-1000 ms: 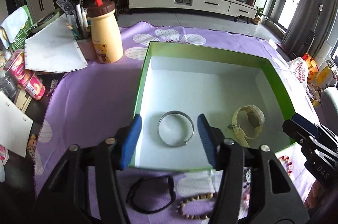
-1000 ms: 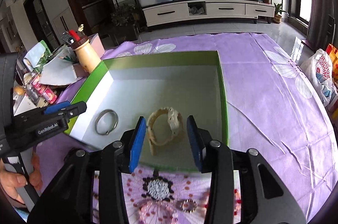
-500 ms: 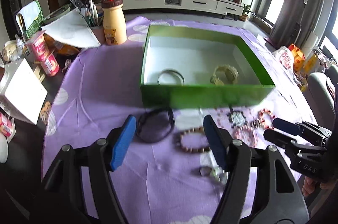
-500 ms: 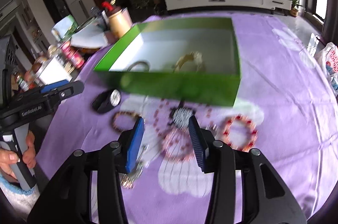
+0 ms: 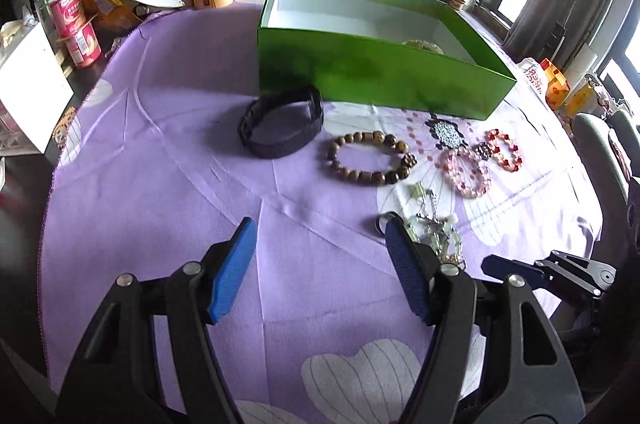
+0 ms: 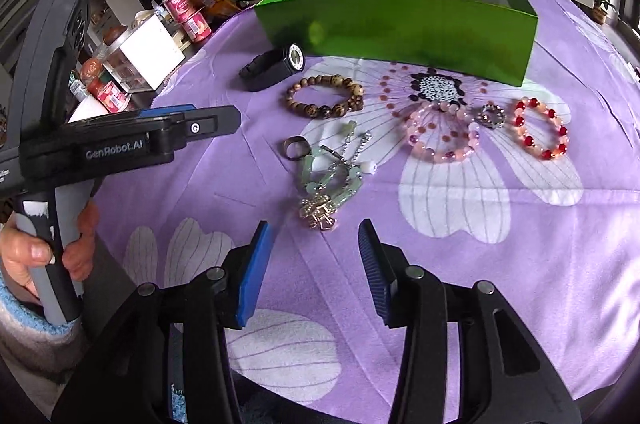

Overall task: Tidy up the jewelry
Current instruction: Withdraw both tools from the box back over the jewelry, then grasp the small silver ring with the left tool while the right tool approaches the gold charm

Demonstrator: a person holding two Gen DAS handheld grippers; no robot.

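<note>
Purple cloth [image 5: 160, 183] covers the worktop. Both grippers, left [image 5: 320, 236] and right [image 6: 316, 236], are held wide open and empty, jaws apart. Jade necklace [image 6: 332, 179] is seen just beyond the right jaws.

Right gripper [image 6: 316, 238] fingers [image 6: 254, 272] spread; jade necklace [image 6: 328, 179] just ahead.

Bracelets [image 6: 325, 96] and watch [image 6: 274, 66] on tablecloth [image 6: 520, 244] before box [image 6: 400, 23]

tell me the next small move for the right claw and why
Probably ease the right claw forward and down onto the jade-green charm bracelet. Its jaws are open and empty, that tangled piece lies directly ahead and nearest, and it is not yet in the green box.
</note>
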